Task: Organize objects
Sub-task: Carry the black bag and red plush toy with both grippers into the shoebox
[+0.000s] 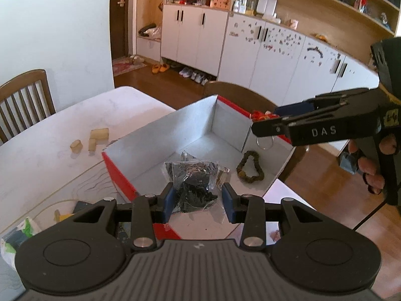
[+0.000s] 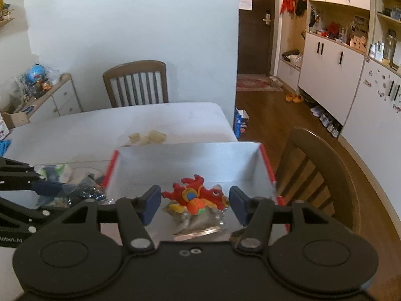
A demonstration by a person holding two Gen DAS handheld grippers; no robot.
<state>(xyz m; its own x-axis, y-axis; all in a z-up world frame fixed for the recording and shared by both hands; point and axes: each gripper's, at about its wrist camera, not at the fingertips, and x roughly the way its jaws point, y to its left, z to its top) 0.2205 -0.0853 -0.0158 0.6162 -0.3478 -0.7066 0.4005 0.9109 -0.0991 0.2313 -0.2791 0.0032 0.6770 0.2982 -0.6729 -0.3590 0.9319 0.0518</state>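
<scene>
A red box (image 1: 155,130) with white inner walls stands open on the white table (image 1: 50,150). A brownish fabric ring (image 1: 250,168) lies on its floor. My left gripper (image 1: 198,198) hangs over the box's near edge, shut on a clear bag of black pieces (image 1: 195,178). My right gripper (image 1: 263,123) reaches in from the right above the box's far side, held by a hand. In the right wrist view that gripper (image 2: 195,203) is shut on a red and orange toy figure (image 2: 195,195) in clear wrap, over the box (image 2: 188,160). The left gripper (image 2: 47,188) shows at the left edge.
Several pale yellow blocks (image 1: 99,134) lie on the table left of the box. A crumpled plastic bag (image 1: 22,230) sits at the near left. Wooden chairs stand behind the box (image 1: 238,92), at its right (image 2: 318,165) and at the table's far end (image 2: 135,85).
</scene>
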